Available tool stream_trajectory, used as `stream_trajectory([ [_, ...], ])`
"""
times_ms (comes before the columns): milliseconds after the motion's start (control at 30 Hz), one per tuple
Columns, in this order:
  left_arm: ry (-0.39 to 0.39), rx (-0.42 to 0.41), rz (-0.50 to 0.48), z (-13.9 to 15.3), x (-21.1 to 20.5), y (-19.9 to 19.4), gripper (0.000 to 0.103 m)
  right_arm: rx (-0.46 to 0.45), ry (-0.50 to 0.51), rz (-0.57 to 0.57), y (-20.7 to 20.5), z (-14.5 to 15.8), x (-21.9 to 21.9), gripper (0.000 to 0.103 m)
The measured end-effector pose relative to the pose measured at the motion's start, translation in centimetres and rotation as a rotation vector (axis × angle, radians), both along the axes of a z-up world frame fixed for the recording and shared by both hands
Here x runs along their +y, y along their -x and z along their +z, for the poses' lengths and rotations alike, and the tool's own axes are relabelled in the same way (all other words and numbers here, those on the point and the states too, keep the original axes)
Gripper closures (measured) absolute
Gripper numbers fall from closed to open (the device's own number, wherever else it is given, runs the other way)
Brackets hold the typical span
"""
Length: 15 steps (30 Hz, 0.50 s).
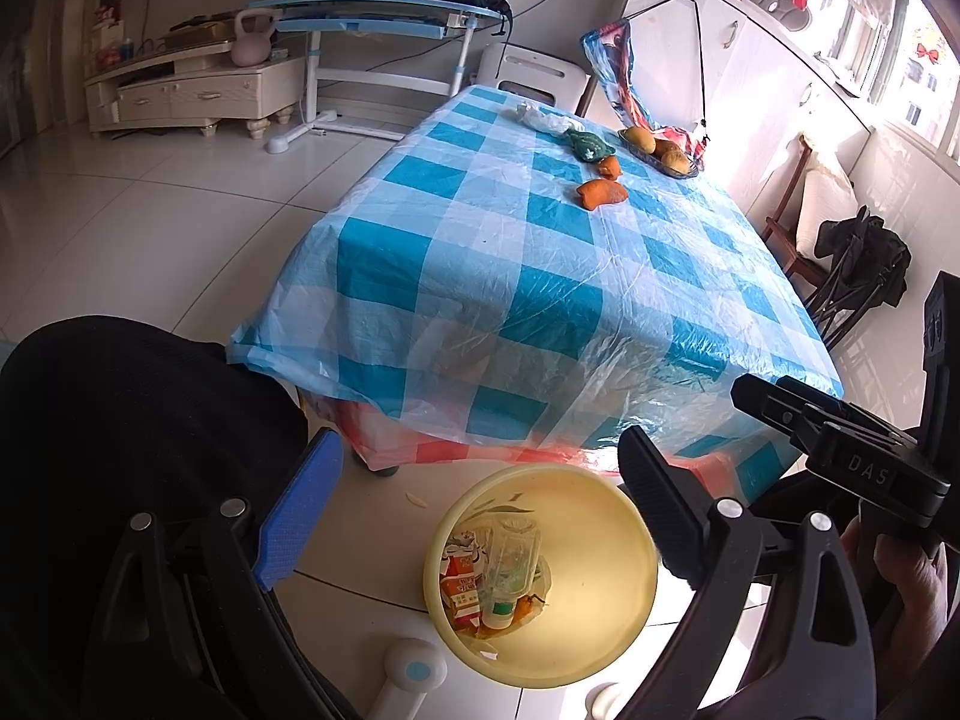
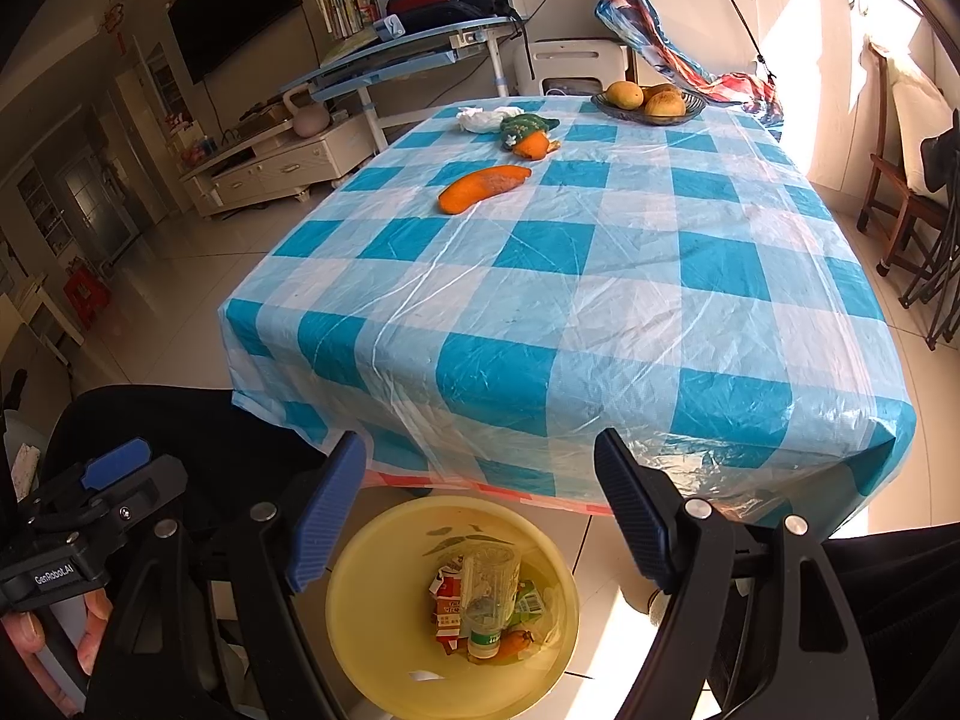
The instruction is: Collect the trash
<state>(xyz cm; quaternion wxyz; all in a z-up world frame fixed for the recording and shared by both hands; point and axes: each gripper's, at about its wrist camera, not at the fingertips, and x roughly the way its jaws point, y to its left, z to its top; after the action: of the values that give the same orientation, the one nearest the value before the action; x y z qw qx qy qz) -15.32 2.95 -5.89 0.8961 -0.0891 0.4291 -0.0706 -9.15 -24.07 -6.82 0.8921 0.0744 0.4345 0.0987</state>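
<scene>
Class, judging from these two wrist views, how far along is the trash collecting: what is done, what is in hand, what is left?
Done: the yellow bin on the floor already holds a clear plastic bottle and crushed cartons.

In hand: nothing; the left gripper and right gripper are both open above the bin.

Left: the orange peels, green wrapper and white crumpled plastic on the checked table.

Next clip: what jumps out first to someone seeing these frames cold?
The blue-checked tablecloth fills the view, with orange peels and a fruit bowl at its far end. On the floor in front, a yellow bin holds a bottle and cartons, with both grippers' jaws open above it.
</scene>
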Motion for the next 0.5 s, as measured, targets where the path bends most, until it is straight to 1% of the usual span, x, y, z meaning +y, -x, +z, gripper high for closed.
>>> stream_trajectory([
  [500, 0.0, 0.0, 0.0, -0.02, 0.01, 0.0, 0.013, -0.001, 0.002, 0.003, -0.02, -0.02, 0.14, 0.028],
])
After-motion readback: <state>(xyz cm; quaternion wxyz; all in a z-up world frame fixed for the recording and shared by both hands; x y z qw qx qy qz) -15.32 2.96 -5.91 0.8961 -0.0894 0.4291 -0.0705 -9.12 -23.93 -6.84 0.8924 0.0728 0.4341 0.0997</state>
